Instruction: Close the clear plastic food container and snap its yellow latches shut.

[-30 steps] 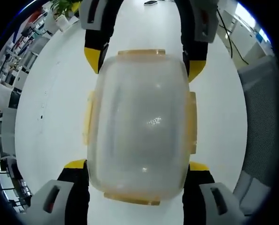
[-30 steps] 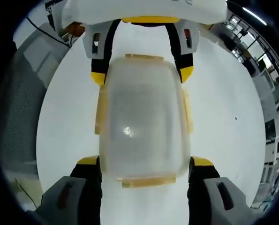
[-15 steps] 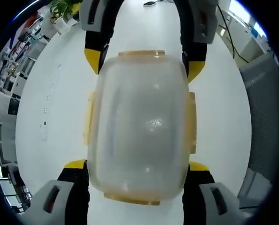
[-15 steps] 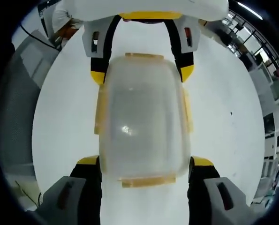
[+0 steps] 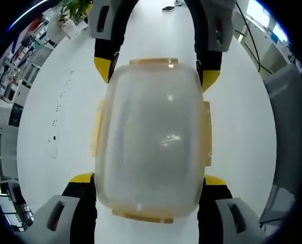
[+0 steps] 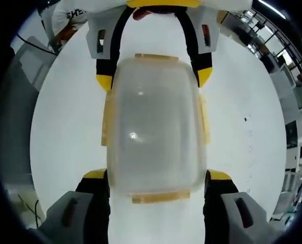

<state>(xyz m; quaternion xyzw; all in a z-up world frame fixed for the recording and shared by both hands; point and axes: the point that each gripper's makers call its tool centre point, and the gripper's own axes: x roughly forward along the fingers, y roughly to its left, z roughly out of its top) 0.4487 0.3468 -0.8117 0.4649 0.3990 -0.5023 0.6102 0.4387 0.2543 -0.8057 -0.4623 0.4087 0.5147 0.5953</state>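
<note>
— Two grippers on one box? Where?
— Left gripper (image 5: 147, 182) and right gripper (image 6: 157, 178) each clamp an end of the clear container (image 5: 151, 142), above the white table (image 5: 54, 127). Contents indiscernible. Yellow latches (image 5: 207, 133) lie against its sides.

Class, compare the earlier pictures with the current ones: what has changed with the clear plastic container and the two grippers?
Little changed. The clear plastic food container with yellow latches stays clamped at opposite ends between the left gripper and right gripper. Only the white table behind shifts slightly, suggesting the whole held assembly moved together. Nothing was released.
</note>
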